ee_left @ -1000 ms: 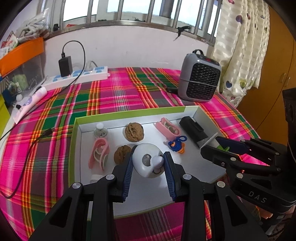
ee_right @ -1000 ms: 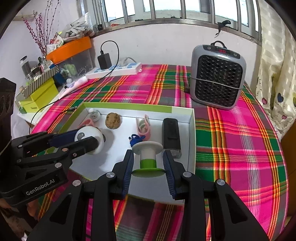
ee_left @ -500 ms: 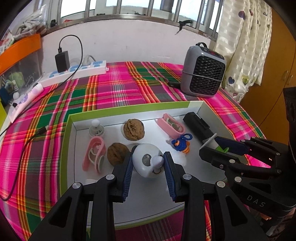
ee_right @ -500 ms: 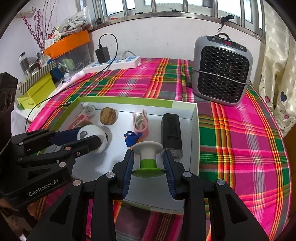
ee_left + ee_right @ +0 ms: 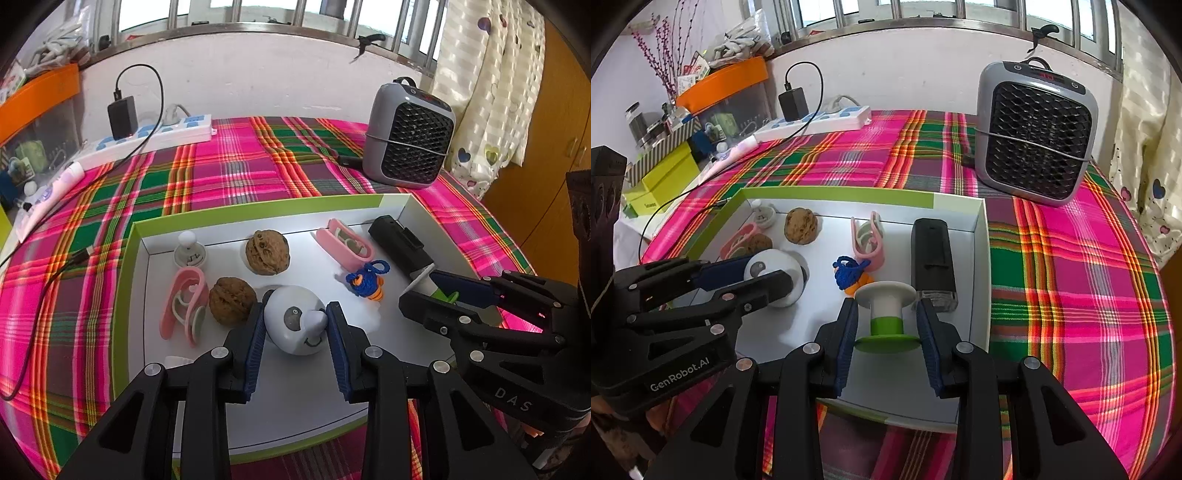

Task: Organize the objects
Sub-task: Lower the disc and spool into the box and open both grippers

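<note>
Currently, my left gripper (image 5: 295,325) is closed on the white round toy (image 5: 293,319), a domed piece with a grey disc, a small knob and a drawn smile, its blue pads pressed to either side. It sits over the floor of the white tray (image 5: 391,205), a shallow box with a green outer rim, on the plaid tablecloth (image 5: 229,170).

My right gripper (image 5: 888,325) is closed on the spool (image 5: 886,312): white top flange, white-and-green core, green bottom flange, upright, over the tray's near right part, just beside the black rectangular case (image 5: 932,264).

Also in the tray:
- two walnuts (image 5: 267,251), one at the back, the other touching the left pad;
- two pink clips (image 5: 183,306), one left, one back right;
- a blue and orange knitted charm (image 5: 365,284);
- a small white knob piece (image 5: 189,253) in the back left corner.

Against half a second ago: both grips are unchanged, and the tray and its contents fill more of both views and sit lower in frame. The contents keep their places.

Writing: "DAS" on the right gripper's body in the left view; "GenRobot.AI" on the left gripper's body in the right view. The grey heater (image 5: 1036,136) shows a red display I cannot read. The white power strip (image 5: 155,138) carries a black adapter.
</note>
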Demonstrator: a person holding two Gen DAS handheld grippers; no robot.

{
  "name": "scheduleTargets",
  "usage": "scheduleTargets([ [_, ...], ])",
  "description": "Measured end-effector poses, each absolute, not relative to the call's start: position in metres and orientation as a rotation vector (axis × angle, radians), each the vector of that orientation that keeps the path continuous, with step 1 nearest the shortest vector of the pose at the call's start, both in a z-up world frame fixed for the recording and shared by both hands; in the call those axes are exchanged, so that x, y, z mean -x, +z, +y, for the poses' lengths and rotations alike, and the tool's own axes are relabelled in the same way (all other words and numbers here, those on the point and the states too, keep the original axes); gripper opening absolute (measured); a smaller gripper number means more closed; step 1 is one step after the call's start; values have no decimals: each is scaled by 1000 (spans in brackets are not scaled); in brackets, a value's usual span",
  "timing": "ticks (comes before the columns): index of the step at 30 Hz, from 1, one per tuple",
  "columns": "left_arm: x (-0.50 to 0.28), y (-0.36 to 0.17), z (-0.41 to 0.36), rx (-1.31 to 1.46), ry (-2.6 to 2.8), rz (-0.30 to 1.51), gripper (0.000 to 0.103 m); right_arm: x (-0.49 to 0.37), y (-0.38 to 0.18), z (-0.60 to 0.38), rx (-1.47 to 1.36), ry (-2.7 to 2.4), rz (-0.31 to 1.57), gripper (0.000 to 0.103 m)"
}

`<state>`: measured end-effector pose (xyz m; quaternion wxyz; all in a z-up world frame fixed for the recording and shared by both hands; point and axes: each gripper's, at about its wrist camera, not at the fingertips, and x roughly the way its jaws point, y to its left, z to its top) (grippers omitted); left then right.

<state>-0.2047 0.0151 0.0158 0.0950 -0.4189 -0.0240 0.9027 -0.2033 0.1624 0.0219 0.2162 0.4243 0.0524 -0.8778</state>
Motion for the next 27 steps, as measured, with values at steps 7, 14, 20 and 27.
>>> scheduleTargets([
  [7, 204, 16, 16, 1236, 2688, -49, 32, 203, 20, 160, -1180, -2436, 165, 35],
  [14, 204, 16, 17, 1235, 2690, -42, 32, 203, 19, 159, -1182, -2442, 179, 35],
  [20, 204, 16, 16, 1236, 2695, -36, 32, 202, 18, 158, -1185, -2443, 186, 35],
  [27, 203, 17, 16, 1227, 2697, -51, 38, 201, 19, 159, -1186, -2450, 160, 35],
])
